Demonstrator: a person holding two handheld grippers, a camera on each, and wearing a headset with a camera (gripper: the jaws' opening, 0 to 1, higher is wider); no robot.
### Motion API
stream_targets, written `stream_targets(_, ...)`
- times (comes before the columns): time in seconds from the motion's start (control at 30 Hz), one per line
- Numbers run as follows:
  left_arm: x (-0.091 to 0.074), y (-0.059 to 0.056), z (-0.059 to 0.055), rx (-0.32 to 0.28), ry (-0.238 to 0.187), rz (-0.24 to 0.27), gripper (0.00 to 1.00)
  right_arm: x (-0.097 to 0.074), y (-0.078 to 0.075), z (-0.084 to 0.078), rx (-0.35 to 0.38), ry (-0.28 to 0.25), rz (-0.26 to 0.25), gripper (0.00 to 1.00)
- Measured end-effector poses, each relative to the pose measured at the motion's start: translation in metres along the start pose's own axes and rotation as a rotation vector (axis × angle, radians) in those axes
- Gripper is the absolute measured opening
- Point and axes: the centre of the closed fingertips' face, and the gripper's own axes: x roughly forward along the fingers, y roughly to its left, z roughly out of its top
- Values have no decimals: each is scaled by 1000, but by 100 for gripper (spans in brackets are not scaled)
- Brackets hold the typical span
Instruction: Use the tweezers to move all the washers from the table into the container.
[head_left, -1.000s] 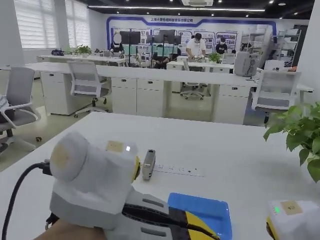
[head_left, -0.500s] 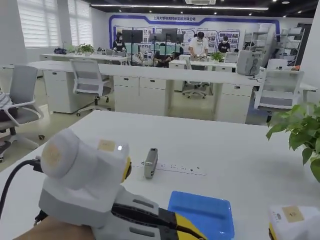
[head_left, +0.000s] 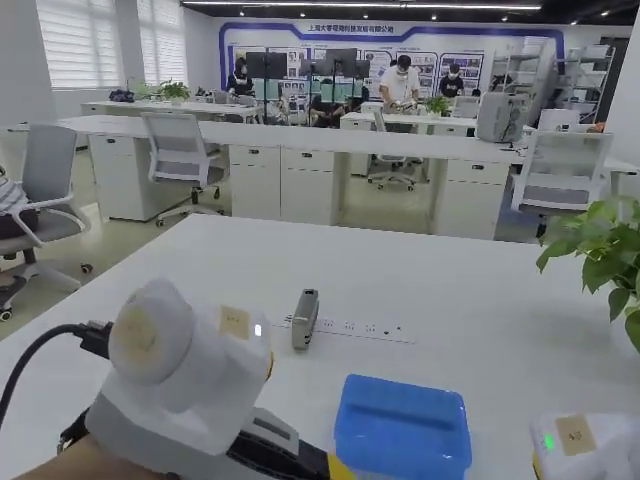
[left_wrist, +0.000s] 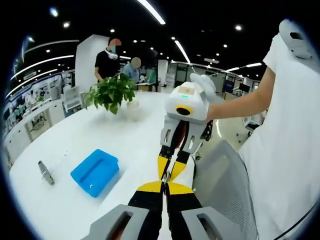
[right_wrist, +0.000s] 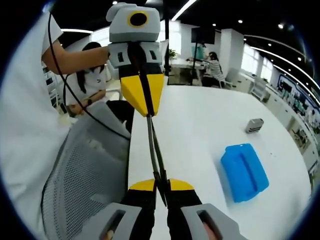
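now | tweezers (right_wrist: 154, 150) lie lengthwise from left gripper (right_wrist: 146, 113) to right gripper (right_wrist: 161, 186) | both clenched on them

- White table (head_left: 450, 290): middle and far side lie open.
- Obstacles: blue container (head_left: 403, 425) near front; grey device (head_left: 305, 318) by power strip (head_left: 360, 328); plant (head_left: 600, 250) at right.

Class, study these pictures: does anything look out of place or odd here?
Yes. The tweezers are gripped at both ends, by the left gripper and the right gripper facing each other over the table, apart from the blue container. Held so, they likely cannot pinch.
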Motion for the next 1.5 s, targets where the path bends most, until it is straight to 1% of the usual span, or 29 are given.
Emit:
stream_targets(0.17,12,8,-15,-1,32,29,0,6,-9,-13,-38,59,-29,3)
stream_targets(0.23,18,11,-20,0,37,37,0,10,-13,-20,-48,82,-40,3)
stream_targets(0.37,28,20,-30,6,50,52,0,19,-24,-31,-54,99,-64,3)
stream_targets(0.43,33,26,-35,6,50,61,0,24,-31,-37,-77,115,-87,2)
stream_targets(0.53,40,38,-42,3,52,75,0,30,-40,-42,-142,142,-123,1)
stream_targets(0.57,40,40,-43,1,54,77,0,31,-40,-43,-144,143,-123,1)
stream_targets(0.6,42,44,-46,-3,60,78,0,32,-42,-45,-145,144,-125,1)
stream_targets(0.63,43,46,-49,-15,73,74,0,33,-44,-45,-155,145,-132,1)
stream_targets(0.67,45,50,-54,-41,91,70,1,35,-46,-47,-175,150,-129,1)
stream_targets(0.7,47,51,-57,-47,102,54,1,36,-48,-48,-191,156,-130,1)
stream_targets(0.73,48,55,-63,-70,129,49,2,37,-50,-49,-214,157,-134,1)
stream_targets(0.77,50,56,-67,-82,145,40,3,38,-52,-49,-221,155,-134,1)
stream_targets(0.8,52,55,-72,-87,165,17,3,39,-53,-49,-225,152,-136,1)
stream_targets(0.83,55,57,-75,-92,172,7,4,39,-57,-49,-234,147,-140,1)
stream_targets(0.9,59,60,-78,-107,175,-4,4,42,-59,-51,-250,150,-123,1)
stream_targets(0.93,61,61,-78,-120,172,-11,3,44,-60,-54,-265,164,-121,1)
stream_targets(0.97,63,61,-79,-128,175,-23,3,45,-63,-57,-314,187,-122,1)
stream_targets(1.0,65,62,-81,-129,181,-30,3,46,-63,-60,-334,199,-118,1)
stream_targets(1.1,72,64,-87,-143,212,-50,6,52,-64,-66,-349,205,-115,1)
stream_targets(1.17,77,67,-91,-152,222,-59,4,56,-67,-71,-390,233,-121,1)
stream_targets(1.2,80,68,-95,-152,234,-64,2,58,-68,-71,-412,232,-135,1)
stream_targets(1.23,82,71,-98,-150,246,-55,0,60,-67,-71,-406,224,-134,1)
stream_targets(1.3,86,70,-106,-142,271,-72,0,63,-69,-71,-382,207,-144,1)
stream_targets(1.33,87,71,-108,-140,275,-66,0,64,-69,-72,-376,202,-141,1)
stream_targets(1.4,89,73,-111,-110,286,-59,0,68,-70,-75,-364,202,-146,2)
stream_targets(1.43,91,75,-113,-97,292,-44,0,69,-70,-77,-361,198,-149,2)
stream_targets(1.47,91,75,-114,-91,293,-41,0,71,-71,-79,-345,197,-159,3)
stream_targets(1.5,93,76,-116,-67,303,-34,0,73,-72,-80,-335,196,-164,3)
